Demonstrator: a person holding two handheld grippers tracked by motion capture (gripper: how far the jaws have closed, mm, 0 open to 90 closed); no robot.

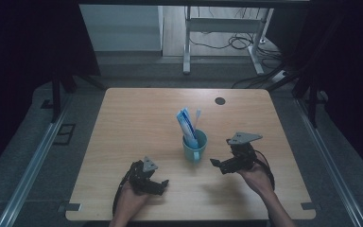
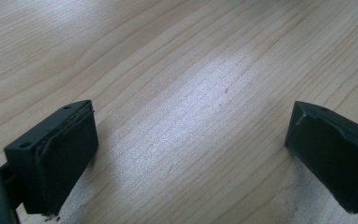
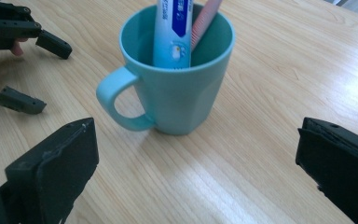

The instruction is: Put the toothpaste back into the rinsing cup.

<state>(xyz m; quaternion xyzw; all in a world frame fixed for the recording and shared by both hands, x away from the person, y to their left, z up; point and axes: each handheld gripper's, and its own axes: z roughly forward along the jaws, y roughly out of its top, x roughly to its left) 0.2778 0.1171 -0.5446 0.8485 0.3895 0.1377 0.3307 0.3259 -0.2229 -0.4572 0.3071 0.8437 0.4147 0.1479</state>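
Teal mug (image 3: 179, 84) upright on the desk (image 1: 123, 123), straight ahead of the right gripper (image 3: 196, 172) and just beyond its jaws, handle turned toward the left jaw. Inside the mug: a toothpaste tube (image 3: 172, 32) and a pink toothbrush (image 3: 204, 21), both leaning up past the rim. Right jaws released, spread wide, nothing between the pads but bare wood. From above, right gripper (image 1: 220, 164) just beside the mug (image 1: 194, 146), pointing at it from the side.

Left gripper (image 2: 189, 154) low over the desk, jaws likewise released and empty, plain wood grain ahead of them; in the high view, left gripper (image 1: 158, 184) near the front edge, well apart from the mug.

Step in hand, by the look of it: approach for a grasp on the mug or its contents, not yet made. Next move likely calls for pushing the right jaws forward until the mug body sits between the pads, or lifting them to the tube above the rim, then clenching. Risk: knocking the handle and turning the mug, or tipping it, top-heavy with the tall tube.
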